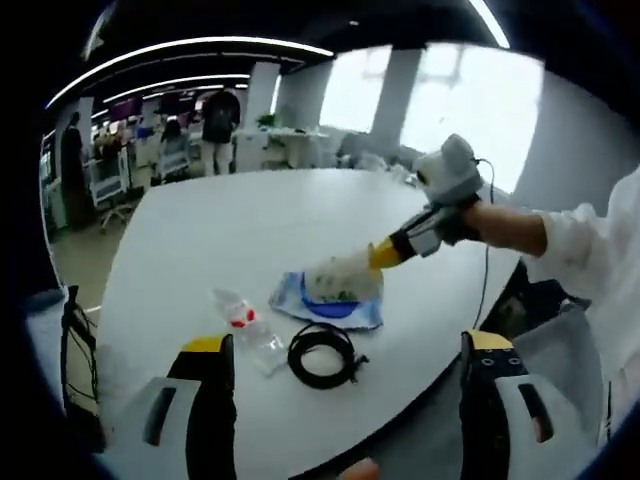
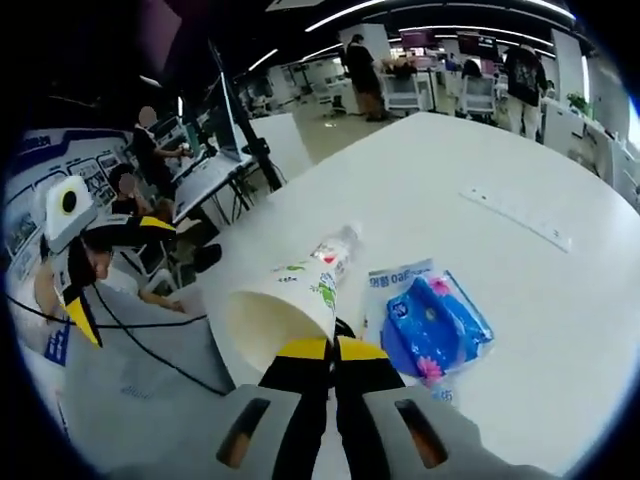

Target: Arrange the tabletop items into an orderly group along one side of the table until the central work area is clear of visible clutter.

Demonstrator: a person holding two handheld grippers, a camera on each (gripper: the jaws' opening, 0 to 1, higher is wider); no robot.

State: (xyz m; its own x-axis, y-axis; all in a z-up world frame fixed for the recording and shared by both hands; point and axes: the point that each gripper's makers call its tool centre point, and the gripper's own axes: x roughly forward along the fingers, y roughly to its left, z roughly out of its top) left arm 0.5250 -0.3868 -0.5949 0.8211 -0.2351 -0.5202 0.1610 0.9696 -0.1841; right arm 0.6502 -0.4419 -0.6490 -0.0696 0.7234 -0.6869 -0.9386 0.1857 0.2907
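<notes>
With our right gripper (image 2: pixel 331 352) clamped on the rim of the white paper cup (image 2: pixel 285 312), its mouth at 7 o'clock above the blue tissue pack (image 2: pixel 435 325), our left gripper (image 1: pixel 345 345) hangs wide nearer the surface's (image 1: pixel 250 220) edge.

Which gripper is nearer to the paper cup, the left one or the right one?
Right. The right gripper is shut on the paper cup's rim. The left gripper is open, held back near the table edge, apart from the cup.

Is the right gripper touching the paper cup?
Touching. In the right gripper view the right gripper has its jaws closed on the rim of the paper cup, no gap visible, with the cup lying sideways.
</notes>
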